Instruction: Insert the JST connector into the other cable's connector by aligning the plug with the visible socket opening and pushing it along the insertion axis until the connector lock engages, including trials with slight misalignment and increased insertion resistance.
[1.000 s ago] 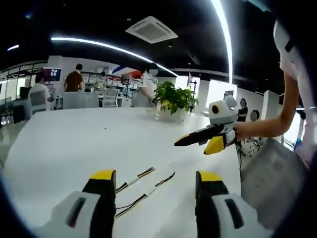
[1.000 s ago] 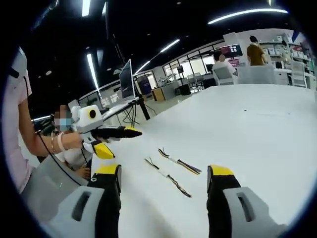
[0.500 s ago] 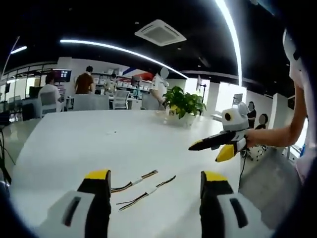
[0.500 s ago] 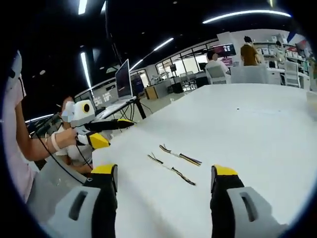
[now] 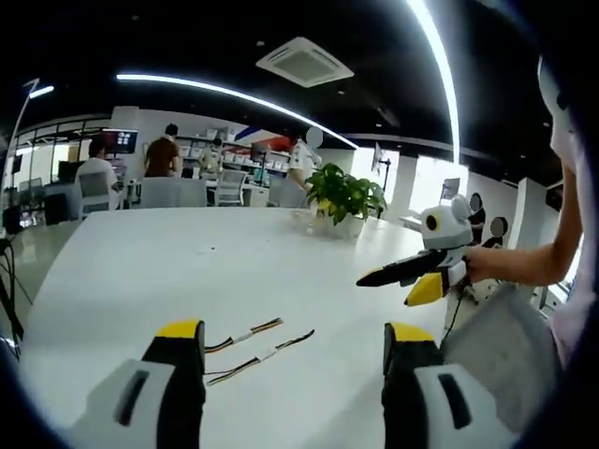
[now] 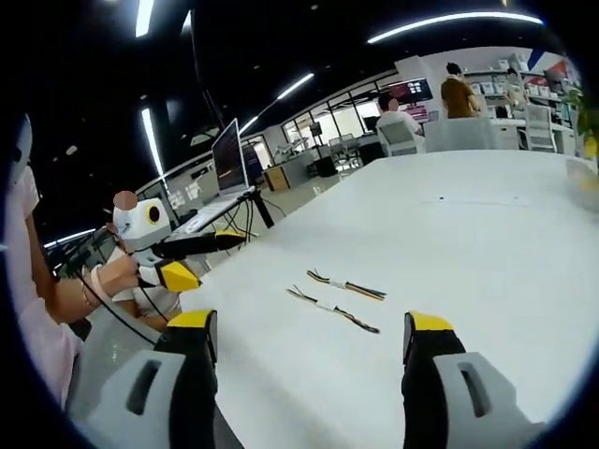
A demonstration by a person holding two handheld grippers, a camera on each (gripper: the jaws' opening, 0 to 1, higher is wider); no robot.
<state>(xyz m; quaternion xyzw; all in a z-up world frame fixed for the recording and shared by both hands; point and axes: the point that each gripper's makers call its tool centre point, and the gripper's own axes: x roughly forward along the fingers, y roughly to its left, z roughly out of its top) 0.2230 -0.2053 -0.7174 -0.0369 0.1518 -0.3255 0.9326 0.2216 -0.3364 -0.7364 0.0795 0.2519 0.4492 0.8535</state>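
Observation:
Two short cables with white JST connectors lie side by side on the white table: the farther cable (image 5: 245, 335) and the nearer cable (image 5: 262, 356) in the left gripper view. In the right gripper view they are the farther cable (image 6: 346, 284) and the nearer cable (image 6: 333, 310). My left gripper (image 5: 292, 344) hovers open just short of them, nothing between its jaws. My right gripper (image 6: 309, 332) is open too, above the table edge. Each gripper appears in the other's view, the right gripper (image 5: 412, 276) and the left gripper (image 6: 197, 257), both held in a hand.
A potted plant (image 5: 344, 196) stands at the far side of the white table (image 5: 168, 262). A monitor (image 6: 230, 157) on an arm stands beyond the table corner. Several people sit at desks in the background. A seated person (image 6: 131, 281) is close by.
Both views have shifted slightly as the hands moved; the cables lie as before. Both grippers stay open above the table.

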